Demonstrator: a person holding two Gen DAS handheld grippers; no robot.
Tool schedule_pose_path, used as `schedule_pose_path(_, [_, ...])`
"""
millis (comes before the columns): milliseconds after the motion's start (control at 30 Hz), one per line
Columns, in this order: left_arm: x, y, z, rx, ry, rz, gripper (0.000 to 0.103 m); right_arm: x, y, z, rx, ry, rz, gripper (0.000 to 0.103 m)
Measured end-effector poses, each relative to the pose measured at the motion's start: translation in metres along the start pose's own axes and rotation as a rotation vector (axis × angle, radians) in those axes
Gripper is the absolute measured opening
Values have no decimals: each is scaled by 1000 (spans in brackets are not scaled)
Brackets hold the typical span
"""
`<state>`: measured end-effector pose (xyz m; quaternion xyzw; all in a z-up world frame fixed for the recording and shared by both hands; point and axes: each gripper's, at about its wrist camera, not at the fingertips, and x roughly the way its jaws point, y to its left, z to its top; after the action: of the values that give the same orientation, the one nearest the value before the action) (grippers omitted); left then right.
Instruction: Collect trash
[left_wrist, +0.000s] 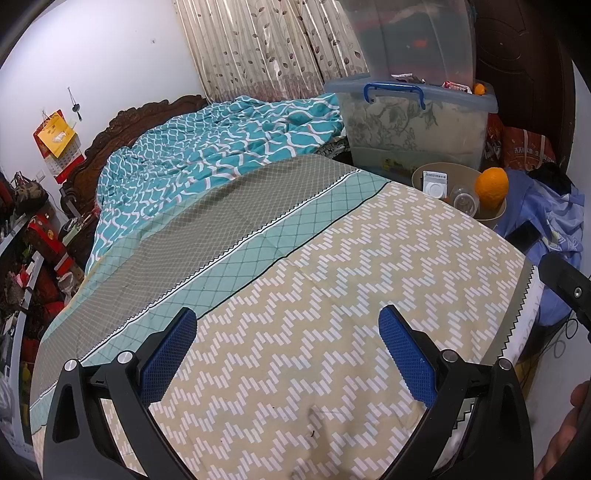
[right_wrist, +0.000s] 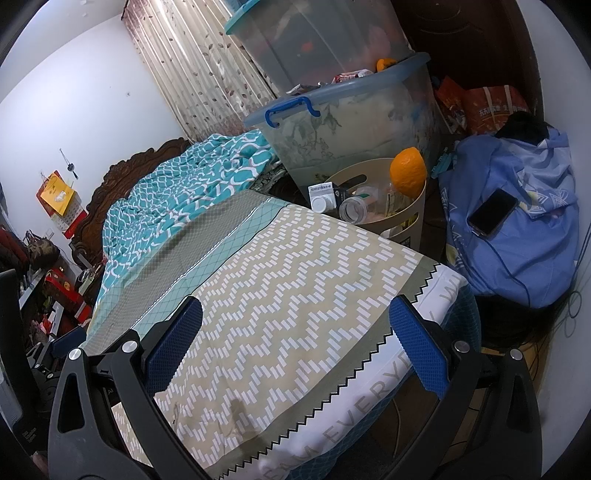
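A: Fingers?
B: Left gripper and right gripper both spread wide, nothing held, above the zigzag sheet.
A: Trash?
B: In the beige bin past the bed's far corner: orange, clear bottle, small box.
A: Around the bin?
B: Storage tub behind it, blue bundle with phone beside it, teal quilt toward the headboard.

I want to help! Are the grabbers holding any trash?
No. The left gripper and right gripper are both open and empty above the bed sheet.
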<state>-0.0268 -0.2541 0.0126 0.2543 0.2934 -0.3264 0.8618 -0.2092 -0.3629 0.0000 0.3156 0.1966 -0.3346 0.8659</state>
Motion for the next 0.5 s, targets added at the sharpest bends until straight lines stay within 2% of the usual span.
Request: schedule_pose_path(500, [-4,1,1,18,-22,-2,95,0,-1,1,3,-2,-1,100])
